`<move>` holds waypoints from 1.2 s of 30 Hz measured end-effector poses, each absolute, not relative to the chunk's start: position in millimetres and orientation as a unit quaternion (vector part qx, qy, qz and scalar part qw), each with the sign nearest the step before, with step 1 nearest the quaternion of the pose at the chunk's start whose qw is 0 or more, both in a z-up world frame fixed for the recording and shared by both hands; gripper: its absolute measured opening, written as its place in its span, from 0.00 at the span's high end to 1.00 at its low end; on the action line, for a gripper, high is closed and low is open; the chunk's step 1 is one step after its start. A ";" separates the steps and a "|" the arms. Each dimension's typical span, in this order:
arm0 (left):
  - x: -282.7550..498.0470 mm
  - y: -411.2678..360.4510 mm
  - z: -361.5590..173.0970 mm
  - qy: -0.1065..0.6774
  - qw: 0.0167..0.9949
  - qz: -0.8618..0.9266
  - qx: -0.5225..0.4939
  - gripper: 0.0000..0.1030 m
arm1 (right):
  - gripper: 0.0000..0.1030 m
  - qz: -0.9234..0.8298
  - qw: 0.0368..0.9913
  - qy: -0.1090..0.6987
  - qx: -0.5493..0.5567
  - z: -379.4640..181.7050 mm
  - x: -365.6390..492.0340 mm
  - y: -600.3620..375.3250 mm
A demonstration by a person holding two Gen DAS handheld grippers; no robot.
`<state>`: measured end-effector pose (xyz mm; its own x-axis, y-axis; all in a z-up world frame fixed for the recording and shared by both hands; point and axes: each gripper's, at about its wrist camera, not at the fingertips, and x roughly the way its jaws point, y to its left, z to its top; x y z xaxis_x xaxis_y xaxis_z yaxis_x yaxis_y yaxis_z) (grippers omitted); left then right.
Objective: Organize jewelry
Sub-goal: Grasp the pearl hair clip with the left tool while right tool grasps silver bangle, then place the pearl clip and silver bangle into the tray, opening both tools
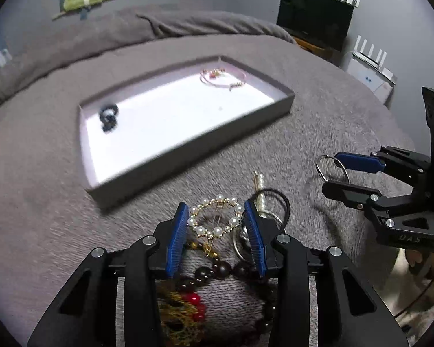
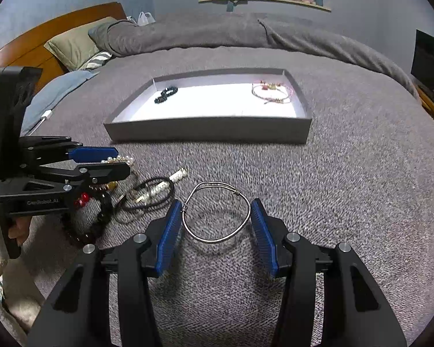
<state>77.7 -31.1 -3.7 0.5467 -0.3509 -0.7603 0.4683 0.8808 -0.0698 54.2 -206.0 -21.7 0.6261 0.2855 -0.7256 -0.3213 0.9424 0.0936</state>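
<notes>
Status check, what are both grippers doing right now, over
Left gripper open around pearl ring brooch. Right gripper open around silver wire bangle, pads touching its sides. Tray ahead, path unobstructed.

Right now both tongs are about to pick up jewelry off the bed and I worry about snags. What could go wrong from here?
1. The left tongs straddle the pearl brooch, which lies in a pile with a dark bead bracelet and a black hair tie; a neighbour may get dragged along.
2. The thin silver wire bangle between the right tongs could bend or spring out when squeezed.
3. The gray tray sits on soft bedding and may tip.
</notes>
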 end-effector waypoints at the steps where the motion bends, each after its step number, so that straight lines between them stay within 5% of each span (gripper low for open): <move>1: 77.7 -29.8 0.3 0.409 0.880 -0.229 0.074 0.60 | 0.52 0.167 0.903 0.396 -0.022 -19.0 55.7 -205.1; 24: 129.5 8.8 89.5 0.322 0.929 -0.161 0.086 0.60 | 0.52 0.147 0.933 0.329 0.003 51.8 132.9 -200.8; 36: 185.9 31.1 72.2 0.341 0.926 -0.125 0.103 0.60 | 0.52 0.126 0.931 0.342 0.001 31.5 188.0 -201.7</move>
